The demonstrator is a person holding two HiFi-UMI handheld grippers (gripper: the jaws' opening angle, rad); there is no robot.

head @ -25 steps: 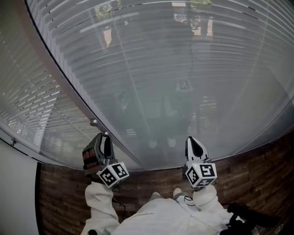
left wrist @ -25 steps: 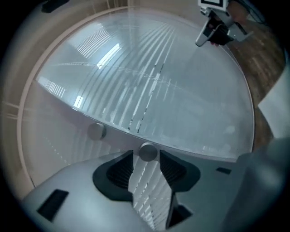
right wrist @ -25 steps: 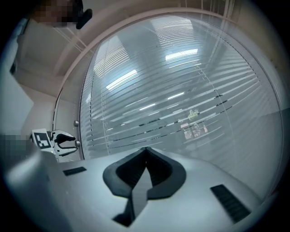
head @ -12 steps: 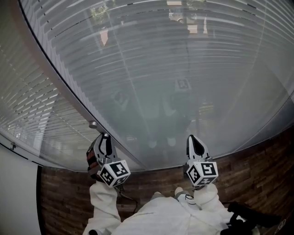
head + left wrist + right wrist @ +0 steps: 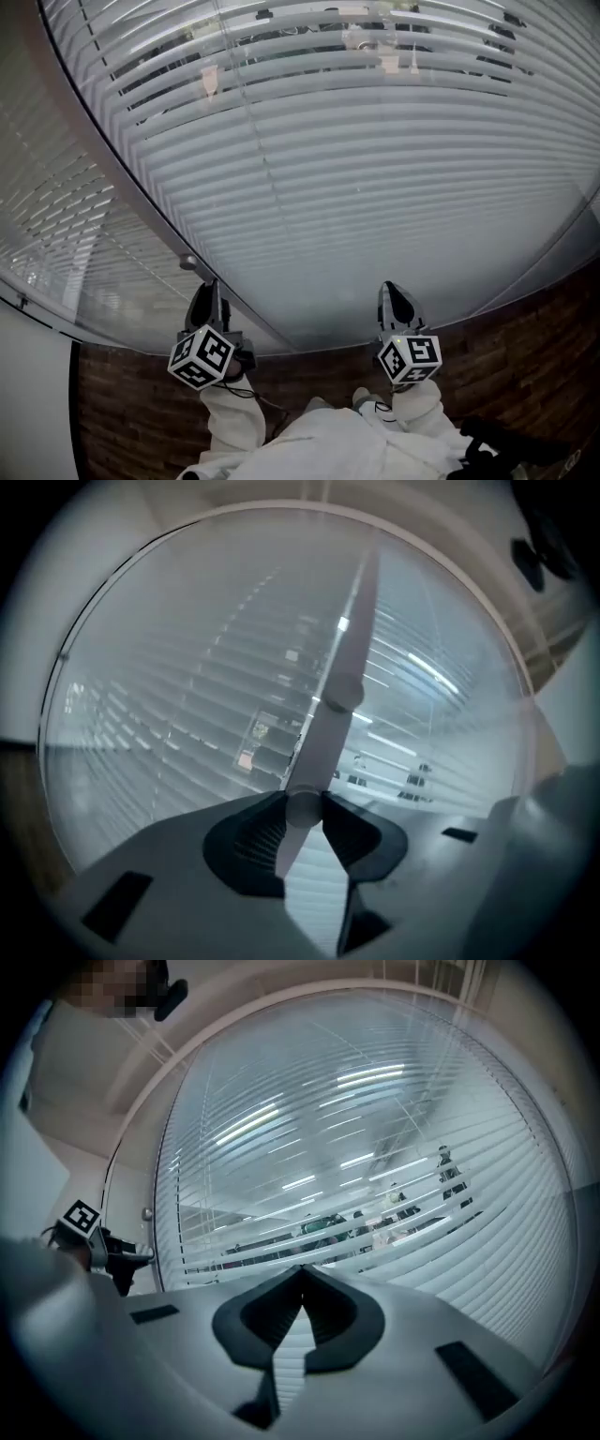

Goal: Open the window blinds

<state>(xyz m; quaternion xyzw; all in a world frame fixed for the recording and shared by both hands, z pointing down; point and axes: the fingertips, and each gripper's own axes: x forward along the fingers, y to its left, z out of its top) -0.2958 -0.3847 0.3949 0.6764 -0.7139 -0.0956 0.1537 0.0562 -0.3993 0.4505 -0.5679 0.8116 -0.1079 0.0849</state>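
Note:
Grey slatted blinds (image 5: 375, 169) fill the window behind glass, their slats tilted so that gaps show at the top. My left gripper (image 5: 205, 292) points at the brownish frame post (image 5: 103, 141). Its jaws have just been closing, and in the left gripper view the left gripper (image 5: 303, 803) is shut on a small round knob (image 5: 302, 810) on that post. A second knob (image 5: 188, 262) sits just above it. My right gripper (image 5: 396, 295) is shut and empty in front of the glass; in its own view the right gripper (image 5: 302, 1269) faces the slats (image 5: 394, 1147).
A brick-patterned wall strip (image 5: 525, 337) runs below the window. Another pane with blinds (image 5: 56, 225) lies left of the post, beside a white wall (image 5: 28, 394). The person's white sleeves (image 5: 319, 441) show at the bottom.
My left gripper has rolled about a quarter turn on the knob, its marker cube swinging round. The slats have tilted from a flat, closed sheet to separate strips with gaps. The right gripper has kept still.

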